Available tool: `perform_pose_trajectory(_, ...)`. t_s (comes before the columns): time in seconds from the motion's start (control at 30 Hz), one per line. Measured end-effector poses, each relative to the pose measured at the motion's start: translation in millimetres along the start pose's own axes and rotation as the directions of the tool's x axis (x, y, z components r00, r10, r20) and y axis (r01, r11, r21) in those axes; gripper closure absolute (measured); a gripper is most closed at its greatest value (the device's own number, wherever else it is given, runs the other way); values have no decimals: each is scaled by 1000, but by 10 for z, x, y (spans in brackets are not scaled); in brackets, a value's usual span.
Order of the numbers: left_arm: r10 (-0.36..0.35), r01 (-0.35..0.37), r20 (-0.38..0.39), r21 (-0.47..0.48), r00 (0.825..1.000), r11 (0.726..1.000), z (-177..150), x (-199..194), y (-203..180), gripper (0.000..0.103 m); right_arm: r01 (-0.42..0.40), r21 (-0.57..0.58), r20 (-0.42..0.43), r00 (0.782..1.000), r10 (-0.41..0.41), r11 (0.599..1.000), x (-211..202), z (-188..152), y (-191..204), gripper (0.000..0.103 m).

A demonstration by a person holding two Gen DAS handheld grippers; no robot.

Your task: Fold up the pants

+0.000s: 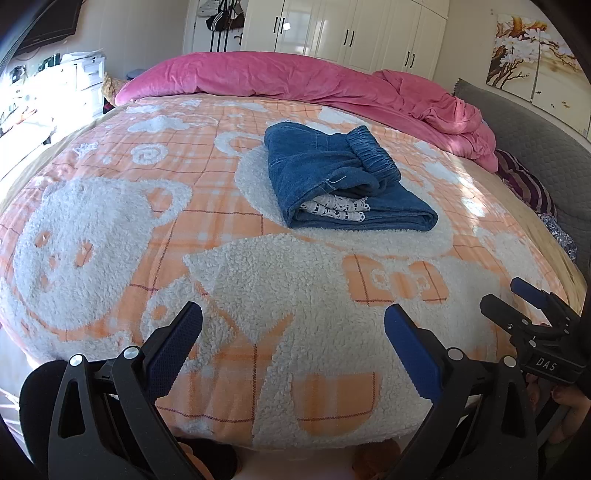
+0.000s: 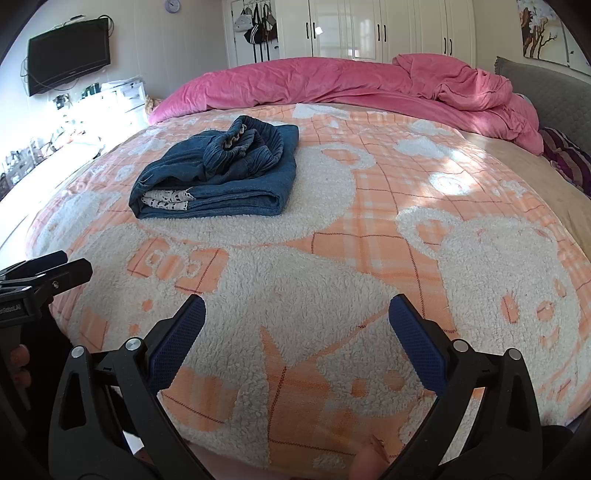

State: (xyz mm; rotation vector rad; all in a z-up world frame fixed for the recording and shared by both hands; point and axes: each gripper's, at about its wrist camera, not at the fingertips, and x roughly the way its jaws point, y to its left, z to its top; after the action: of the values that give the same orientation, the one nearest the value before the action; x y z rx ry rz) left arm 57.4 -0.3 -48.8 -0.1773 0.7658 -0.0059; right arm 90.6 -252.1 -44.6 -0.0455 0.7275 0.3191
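Blue denim pants lie folded in a thick bundle on the bed's orange and white fleece blanket, elastic waistband on top, white lace trim showing at the fold. They also show in the right wrist view, upper left. My left gripper is open and empty near the bed's front edge, well short of the pants. My right gripper is open and empty too, beside it; it shows at the right edge of the left wrist view.
A pink duvet is bunched along the bed's far side. A grey headboard and striped pillow are on the right. White wardrobes and a wall television stand behind.
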Motion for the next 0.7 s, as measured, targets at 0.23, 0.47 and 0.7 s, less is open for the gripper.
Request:
perform_pose_trajectory(0.23,-3,3,-3,4,1000,1000,-5,-6,-4,4,1,1,1,1000,-1,1000,-3,1,-6,9)
perform_pose_trajectory(0.47,-2,2,-2,5,1000,1000,-2,-2,-9,4,3,1,2,1000,-3,1000,-6,2,-8,9)
perform_pose_trajectory(0.7,30,-30,-28,7,999,1000,20,37,-7,4,8,12,-5,1000,-8,1000,-15,8,-36,9)
